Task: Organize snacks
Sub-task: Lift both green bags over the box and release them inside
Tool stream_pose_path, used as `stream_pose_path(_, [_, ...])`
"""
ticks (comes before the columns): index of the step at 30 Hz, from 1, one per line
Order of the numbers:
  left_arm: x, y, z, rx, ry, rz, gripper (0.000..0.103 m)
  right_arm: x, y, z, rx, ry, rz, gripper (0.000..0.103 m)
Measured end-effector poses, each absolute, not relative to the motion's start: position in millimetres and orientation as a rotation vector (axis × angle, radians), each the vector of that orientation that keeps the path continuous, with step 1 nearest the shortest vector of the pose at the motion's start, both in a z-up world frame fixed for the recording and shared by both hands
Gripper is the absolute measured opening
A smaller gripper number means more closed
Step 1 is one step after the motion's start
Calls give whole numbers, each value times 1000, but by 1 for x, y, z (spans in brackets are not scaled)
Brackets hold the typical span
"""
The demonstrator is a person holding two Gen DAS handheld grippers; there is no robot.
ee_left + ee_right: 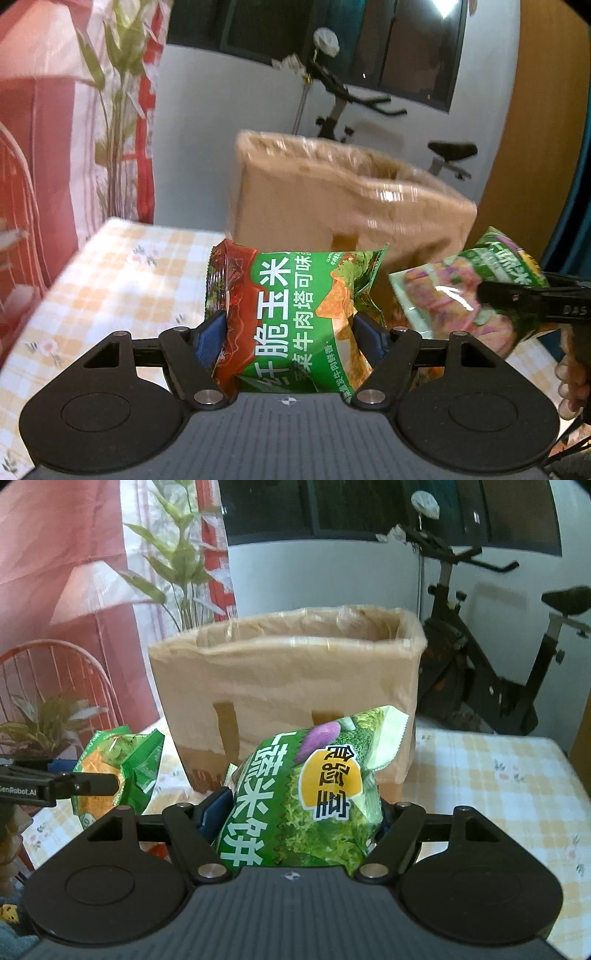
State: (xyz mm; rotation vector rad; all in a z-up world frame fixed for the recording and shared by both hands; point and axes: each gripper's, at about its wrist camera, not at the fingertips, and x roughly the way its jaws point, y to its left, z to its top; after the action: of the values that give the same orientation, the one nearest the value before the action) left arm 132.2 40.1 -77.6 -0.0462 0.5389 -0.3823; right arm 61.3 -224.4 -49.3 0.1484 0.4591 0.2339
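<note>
Left wrist view: the left gripper [290, 332] clamps a green-and-red corn chip bag [291, 314] between its blue pads [210, 339]. In the right wrist view, the right gripper [295, 819] likewise squeezes a green vegetable cracker bag [314, 794]. Both bags hang clear of the checked tablecloth [498, 782]. Just ahead of both tongs stands the open cardboard box [288, 679], rim above the bags. The carry step seems in hand; next, each bag likely needs lifting over that rim before release.
</note>
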Motion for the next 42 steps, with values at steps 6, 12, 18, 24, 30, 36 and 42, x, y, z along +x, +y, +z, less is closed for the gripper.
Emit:
stream_pose_path(6, [137,45,-50,-57,455,-359,76,54,-237,-10,171,336,247,75])
stream_pose_path(12, [143,42,-23,-37,362,-361,76,62,-253,28,196,233,246,75])
stream_pose_path(18, [153,36,-5,-37,311,-367,76,93,-257,64,89,122,200,75])
stream_pose_path(24, [181,22,20,-17,228,-401,76,158,-239,72,-117,119,118,75])
stream_pose_path(30, [226,-8,36,0,210,-429,76,216,-216,46,-263,188,68,75])
stream_pose_path(36, [262,-43,28,94,269,-433,77,240,-206,9,-304,282,25,75])
stream_pose_path(42, [292,-59,14,108,339,-447,84,245,-206,-6,-270,358,32,77])
